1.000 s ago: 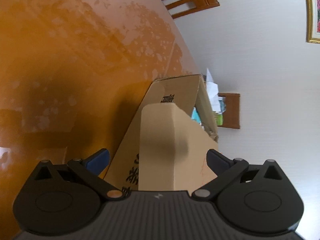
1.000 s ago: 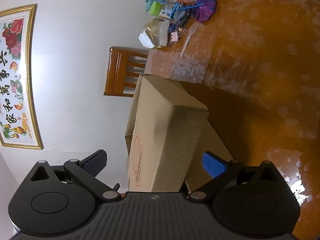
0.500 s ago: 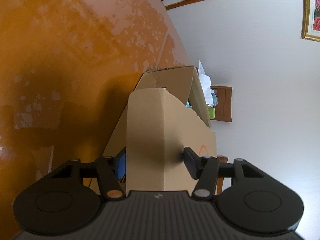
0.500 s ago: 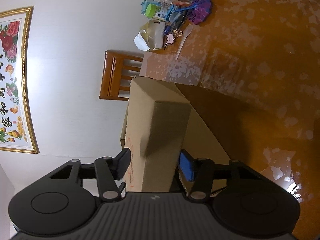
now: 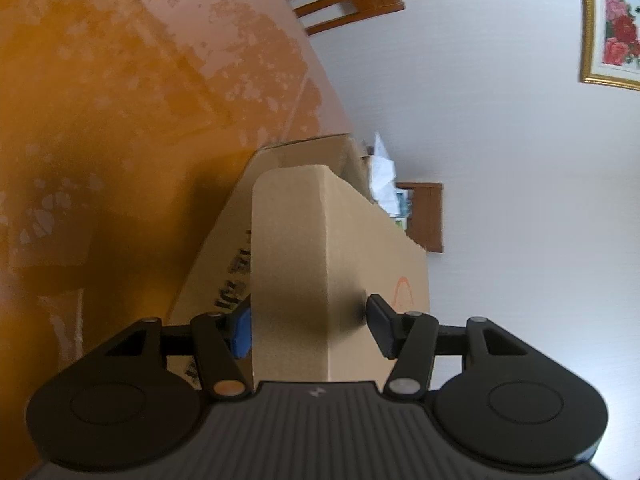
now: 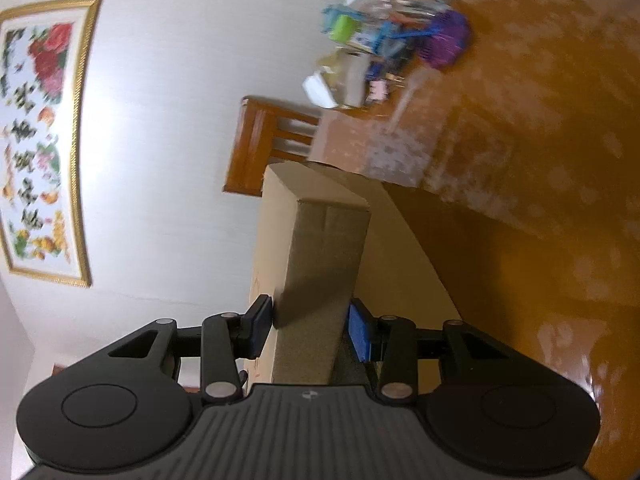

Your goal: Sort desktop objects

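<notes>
left claw (image 5: 308, 330) closed on one flap (image 5: 288, 264) of the cardboard box (image 5: 372, 264), long side running off toward 12 o'clock. right claw (image 6: 310, 322) pinching the other flap (image 6: 320, 264), also pointing to 12. messy pile of small things (image 6: 392, 48) far off on the surface (image 6: 540, 140) near 1 o'clock.

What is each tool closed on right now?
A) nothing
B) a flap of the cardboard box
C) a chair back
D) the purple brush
B: the left tool and the right tool each pinch a raised flap of the cardboard box.
</notes>
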A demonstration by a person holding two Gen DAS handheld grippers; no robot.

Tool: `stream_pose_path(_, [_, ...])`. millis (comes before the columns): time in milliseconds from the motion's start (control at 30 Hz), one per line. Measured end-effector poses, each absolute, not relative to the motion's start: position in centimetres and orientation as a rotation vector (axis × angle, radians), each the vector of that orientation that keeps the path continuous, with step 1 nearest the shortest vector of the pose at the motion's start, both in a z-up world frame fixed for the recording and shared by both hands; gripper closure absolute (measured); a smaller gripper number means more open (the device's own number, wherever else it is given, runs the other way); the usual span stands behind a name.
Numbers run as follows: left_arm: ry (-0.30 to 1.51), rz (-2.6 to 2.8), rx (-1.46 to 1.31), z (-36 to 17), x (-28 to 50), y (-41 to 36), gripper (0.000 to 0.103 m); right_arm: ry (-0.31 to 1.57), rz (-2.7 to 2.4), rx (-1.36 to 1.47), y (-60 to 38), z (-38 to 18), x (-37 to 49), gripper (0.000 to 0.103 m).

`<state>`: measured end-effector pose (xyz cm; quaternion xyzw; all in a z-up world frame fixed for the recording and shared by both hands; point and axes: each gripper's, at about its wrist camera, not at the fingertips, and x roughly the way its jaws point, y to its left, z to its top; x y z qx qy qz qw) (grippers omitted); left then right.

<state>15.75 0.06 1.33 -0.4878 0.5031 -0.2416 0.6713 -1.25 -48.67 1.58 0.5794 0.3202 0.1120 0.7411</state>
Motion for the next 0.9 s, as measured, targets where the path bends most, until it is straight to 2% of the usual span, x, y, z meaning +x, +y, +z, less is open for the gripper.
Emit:
stream_pose_path(300, [0.998,-0.423,-1.217,3.2,9.8,0.0,0.047,0.778,0.501,1.152,-51.2,3.6,6.7,0.057])
stream_pose_path(533, [0.915,-0.316,-1.281,3.3,4.0,-1.9,0.047,0.884,0.658,1.152,-51.8,2.6,13.7,0.057])
stream_pose_path(900, [0.810,-0.171,-1.287,3.5,0.3,-4.9,0.046,0.988,0.821,1.047,-50.4,2.3,20.0,0.057])
